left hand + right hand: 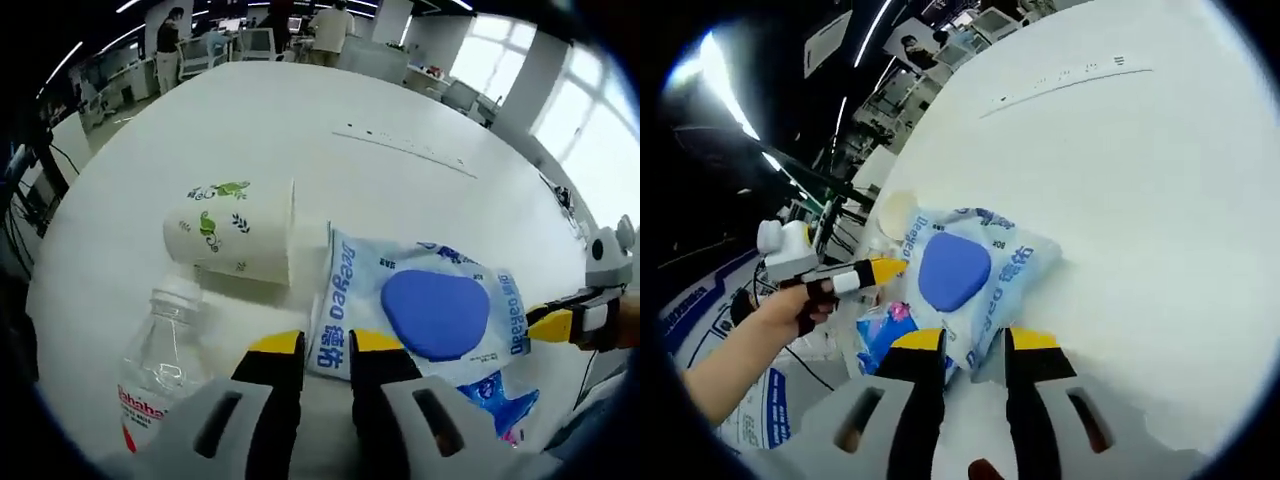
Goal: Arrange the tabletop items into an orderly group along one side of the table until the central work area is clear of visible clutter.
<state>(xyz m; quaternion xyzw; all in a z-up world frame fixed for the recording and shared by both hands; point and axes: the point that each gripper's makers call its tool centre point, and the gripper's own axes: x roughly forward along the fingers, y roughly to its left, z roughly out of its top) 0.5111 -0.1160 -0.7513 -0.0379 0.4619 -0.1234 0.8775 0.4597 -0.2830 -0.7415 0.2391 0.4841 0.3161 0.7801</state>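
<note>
Near table edge, left to right: clear plastic bottle lying down, paper cup on its side just beside it, then wet-wipes pack with blue lid, touching a second blue packet.

Left gripper: jaws slightly apart, grasping nothing, tips at pack's near edge.

Right gripper: likewise released, at pack's other edge.

Judgement: pack soft, slippery film, moderately light; pinch a sealed edge, not lid. Cup crushable, bottle rolls.

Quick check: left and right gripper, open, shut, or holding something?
Left gripper: jaws narrowly apart at the edge of the blue-lidded white wet-wipes pack; grip cannot be told.
Right gripper: same, at the pack's other edge.
</note>
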